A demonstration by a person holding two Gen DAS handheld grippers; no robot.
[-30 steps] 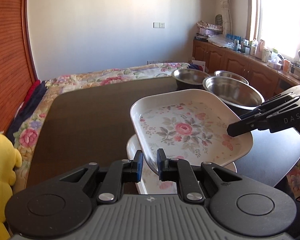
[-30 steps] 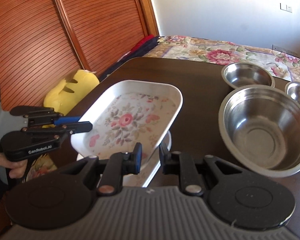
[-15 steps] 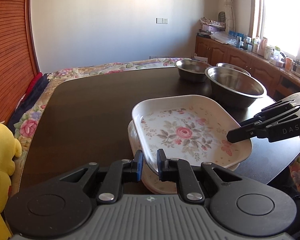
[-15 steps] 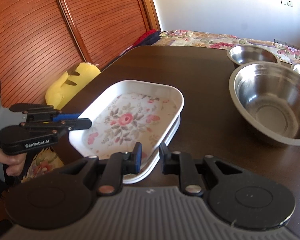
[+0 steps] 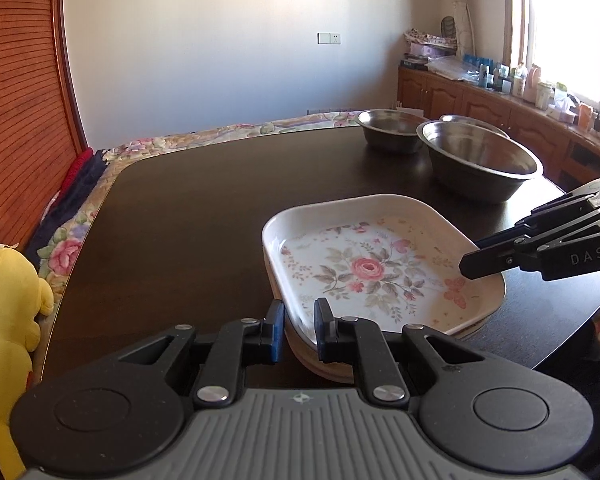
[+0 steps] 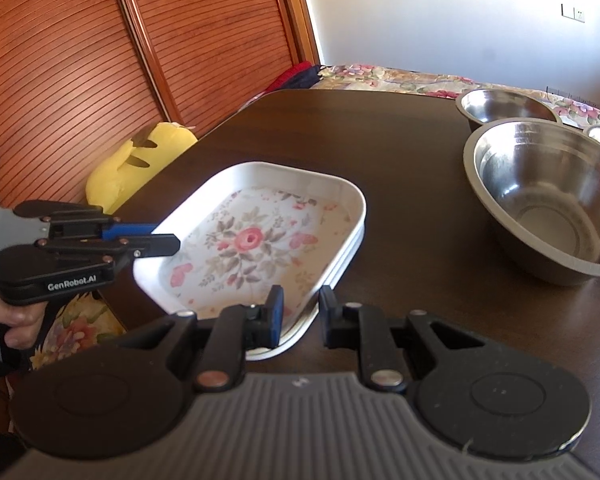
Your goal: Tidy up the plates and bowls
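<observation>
A white rectangular plate with a rose print (image 5: 372,268) (image 6: 252,244) lies on top of another like plate on the dark table (image 5: 188,216) near its front edge. My left gripper (image 5: 298,320) has its fingers around the plate's near rim, slightly apart. My right gripper (image 6: 298,308) has its fingers spread on either side of the opposite rim. Each gripper shows in the other's view: the right one (image 5: 466,266) and the left one (image 6: 176,240). Three steel bowls stand behind: a large one (image 5: 480,168) (image 6: 548,200), a medium one (image 5: 390,130) (image 6: 508,108) and a small one (image 5: 472,120).
A yellow plush toy (image 5: 4,300) (image 6: 136,160) lies off the table's left side on a flowered bedcover (image 5: 68,240). Wooden slatted doors (image 6: 100,60) stand at the left. A cluttered wooden counter (image 5: 520,120) runs under the window at the right.
Both grippers have lowered the flowered plate onto the plate beneath it, so it now rests level on the stack. Both pairs of fingers have widened a little.
</observation>
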